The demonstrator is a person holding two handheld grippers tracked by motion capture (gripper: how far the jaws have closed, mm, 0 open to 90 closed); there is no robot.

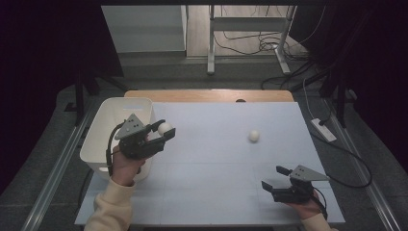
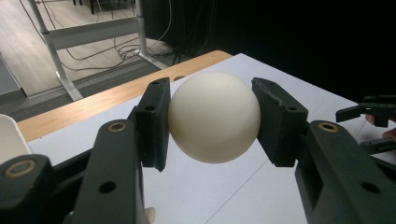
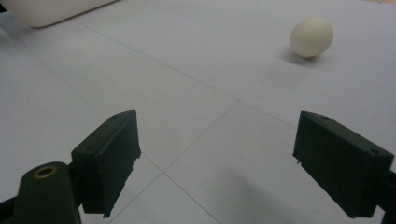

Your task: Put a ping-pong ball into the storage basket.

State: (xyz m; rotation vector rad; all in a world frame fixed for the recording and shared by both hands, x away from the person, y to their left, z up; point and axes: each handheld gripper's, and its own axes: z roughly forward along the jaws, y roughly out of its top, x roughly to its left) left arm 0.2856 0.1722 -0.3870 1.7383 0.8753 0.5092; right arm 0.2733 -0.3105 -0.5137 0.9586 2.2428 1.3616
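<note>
I note a flat matte table, a smooth white rectangular bin at left. Left gripper clamps a smooth egg beside the bin; right gripper gapes unloaded.

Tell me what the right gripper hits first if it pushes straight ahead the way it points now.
Probably nothing soon: the right gripper, jaws open, faces bare table. The loose egg lies right of its line; the white bin lies left.
</note>
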